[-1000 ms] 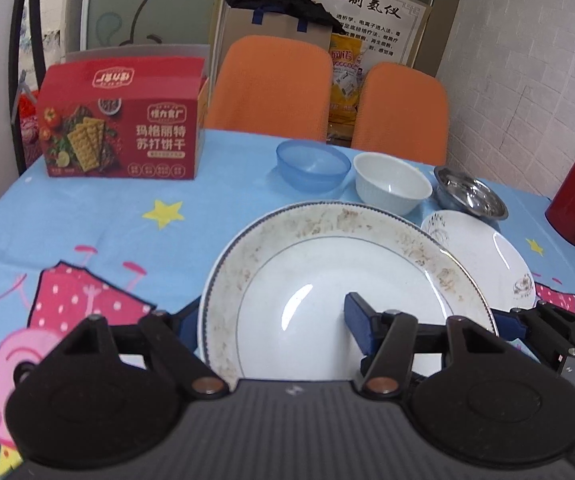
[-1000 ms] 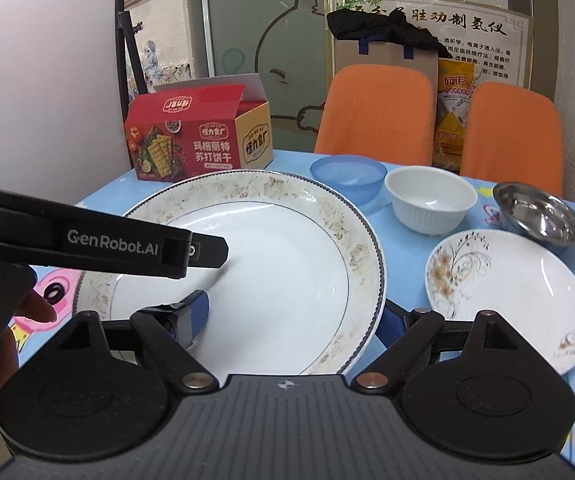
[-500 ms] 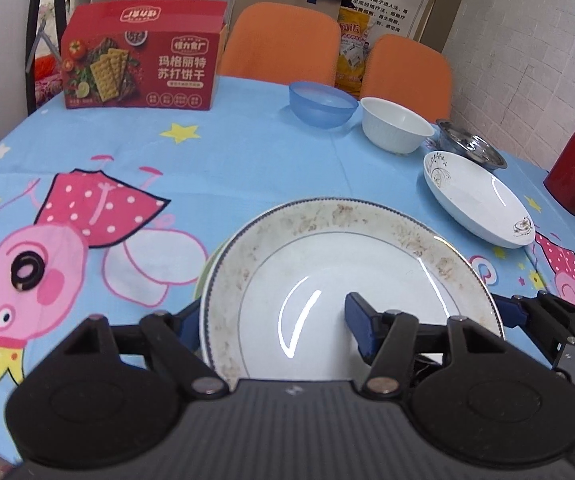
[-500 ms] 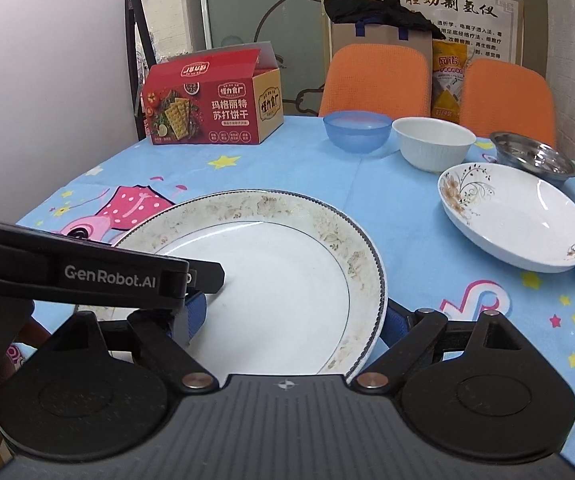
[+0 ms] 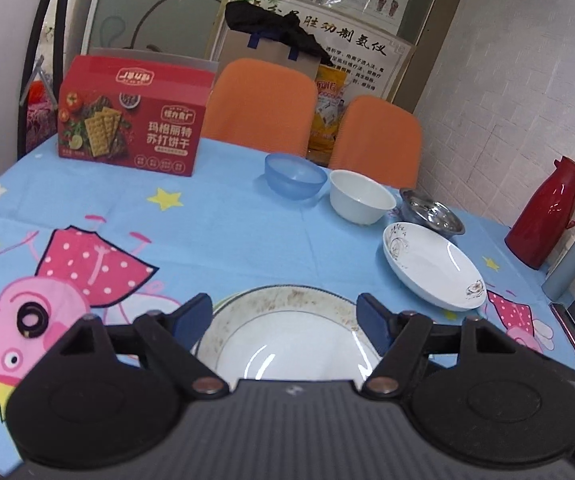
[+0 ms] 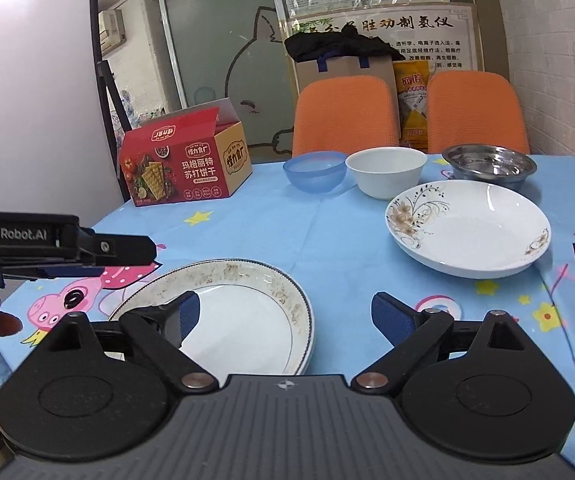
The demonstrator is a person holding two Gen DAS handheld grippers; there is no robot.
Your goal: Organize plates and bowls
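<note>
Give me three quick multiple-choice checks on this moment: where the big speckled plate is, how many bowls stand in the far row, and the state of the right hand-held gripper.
1. Where is the big speckled plate?
A. On the tablecloth at the near edge
B. On an orange chair
C. Inside the red cracker box

2. How many bowls stand in the far row?
A. One
B. Three
C. Five

3. What state is the right hand-held gripper in?
A. Shut on the plate
B. Open, gripping nothing
C. Shut on a bowl

Answers: 1 A, the plate lies flat on the tablecloth, apparently on another plate. 2 B, a blue bowl, a white bowl and a steel bowl stand side by side. 3 B, its blue pads stand wide apart, pressing on nothing.
</note>
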